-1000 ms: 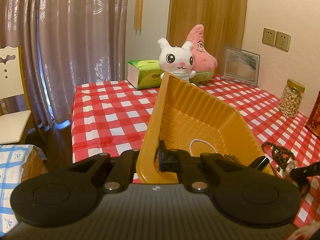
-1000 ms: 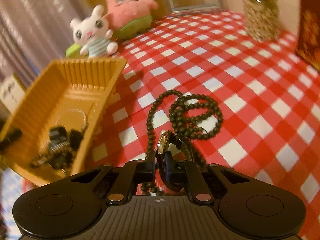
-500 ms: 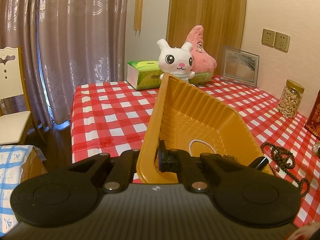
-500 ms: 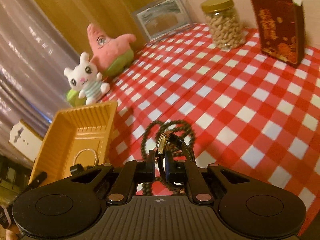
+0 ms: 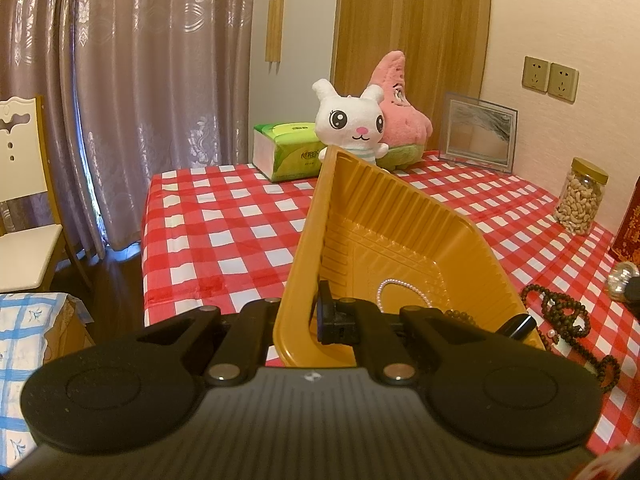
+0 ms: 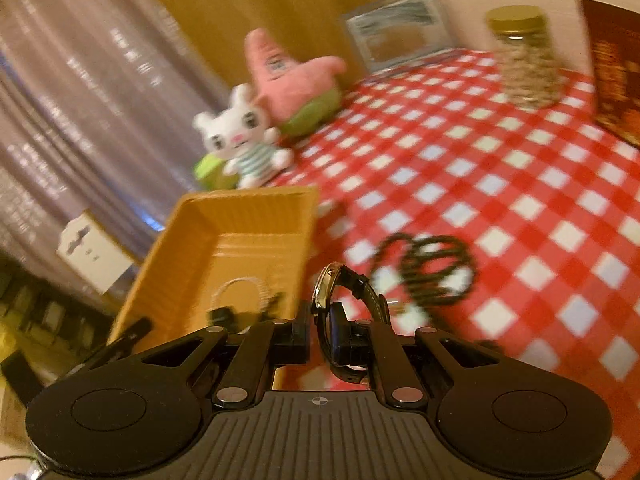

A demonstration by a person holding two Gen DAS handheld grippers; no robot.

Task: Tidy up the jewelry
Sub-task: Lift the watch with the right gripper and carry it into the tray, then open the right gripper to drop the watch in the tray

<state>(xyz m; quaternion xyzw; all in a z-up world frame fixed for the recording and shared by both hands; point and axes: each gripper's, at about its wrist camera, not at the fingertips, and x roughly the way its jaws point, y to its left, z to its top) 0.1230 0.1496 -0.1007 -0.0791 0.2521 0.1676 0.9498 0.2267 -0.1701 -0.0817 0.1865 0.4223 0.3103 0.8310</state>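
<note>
My left gripper [image 5: 312, 320] is shut on the near wall of a yellow plastic tray [image 5: 400, 236], which is tilted. A white pearl bracelet [image 5: 400, 294] and some dark beads lie in the tray. My right gripper [image 6: 320, 332] is shut on a wristwatch [image 6: 340, 292] with a gold case and dark strap, held above the table beside the tray [image 6: 240, 224]. A dark bead necklace [image 6: 432, 268] lies on the checked cloth to the right; it also shows in the left wrist view [image 5: 564, 312].
The red-and-white checked table [image 5: 224, 232] carries a tissue box [image 5: 288, 148], a white bunny plush [image 5: 352, 124], a pink plush [image 5: 400, 112], a picture frame [image 5: 480, 132], a nut jar [image 5: 582, 196] and a dark red box [image 6: 612, 68]. A chair [image 5: 24, 200] stands left.
My right gripper has swung left with the watch toward the tray, and its view is blurred by motion. The left gripper and tray have held still.
</note>
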